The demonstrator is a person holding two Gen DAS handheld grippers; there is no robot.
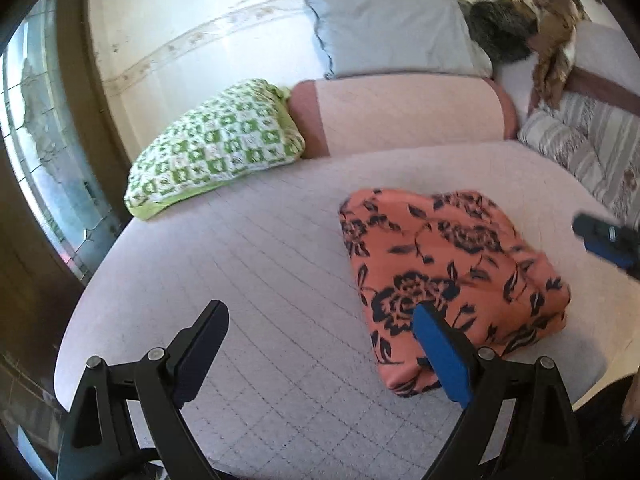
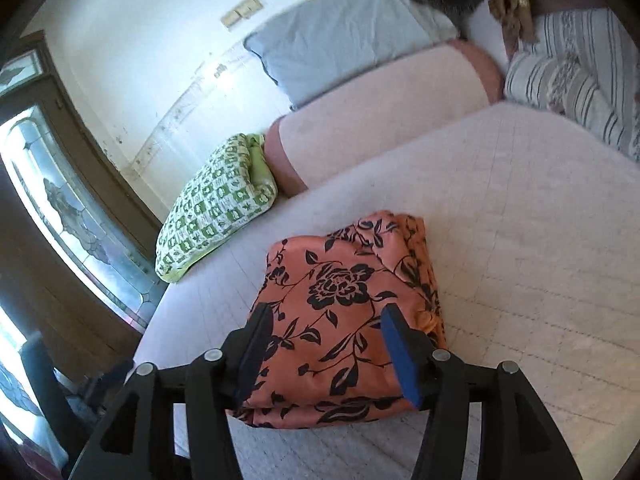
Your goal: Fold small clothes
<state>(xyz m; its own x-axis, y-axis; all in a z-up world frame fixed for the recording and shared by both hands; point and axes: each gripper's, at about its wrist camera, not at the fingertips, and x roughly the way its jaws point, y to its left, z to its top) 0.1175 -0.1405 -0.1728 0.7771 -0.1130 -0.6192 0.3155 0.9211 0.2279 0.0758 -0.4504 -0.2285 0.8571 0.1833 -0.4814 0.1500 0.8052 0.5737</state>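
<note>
A folded orange garment with black flowers (image 1: 448, 276) lies on the pale pink quilted bed (image 1: 256, 272). My left gripper (image 1: 320, 316) is open and empty, to the left of the garment, its right finger over the garment's near corner. The right gripper shows blurred at the right edge of the left wrist view (image 1: 604, 240). In the right wrist view the garment (image 2: 340, 320) lies as a compact bundle on the bed (image 2: 520, 240). My right gripper (image 2: 326, 320) is open above its near part, holding nothing.
A green-and-white patterned pillow (image 1: 216, 148) lies at the bed's far left. A pink bolster (image 1: 400, 116) and a grey pillow (image 1: 392, 32) lie at the back. Striped cushions (image 1: 588, 148) sit at the right. A glass door (image 2: 68, 216) stands at the left.
</note>
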